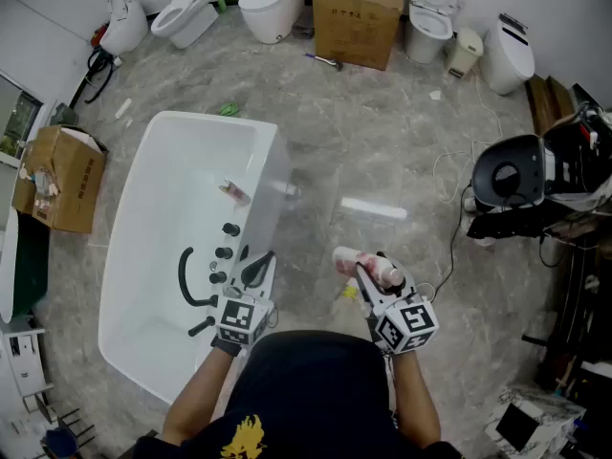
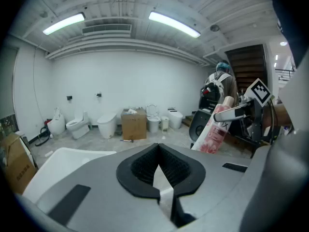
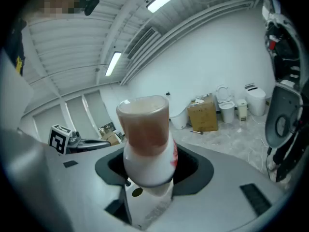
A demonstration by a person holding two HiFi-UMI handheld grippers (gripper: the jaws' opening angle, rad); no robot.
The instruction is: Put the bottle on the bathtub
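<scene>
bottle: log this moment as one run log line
right tool: holds bottle | left tool: shut, empty | bottle: beside bathtub, not placed

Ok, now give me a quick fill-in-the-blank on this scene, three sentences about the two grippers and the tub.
1. The right gripper is clamped on a pink and white ___.
2. The bathtub is ___ in colour.
3. The left gripper, over the bathtub's edge, has shut jaws with ___ between them.

Missing words: bottle; white; nothing.
</scene>
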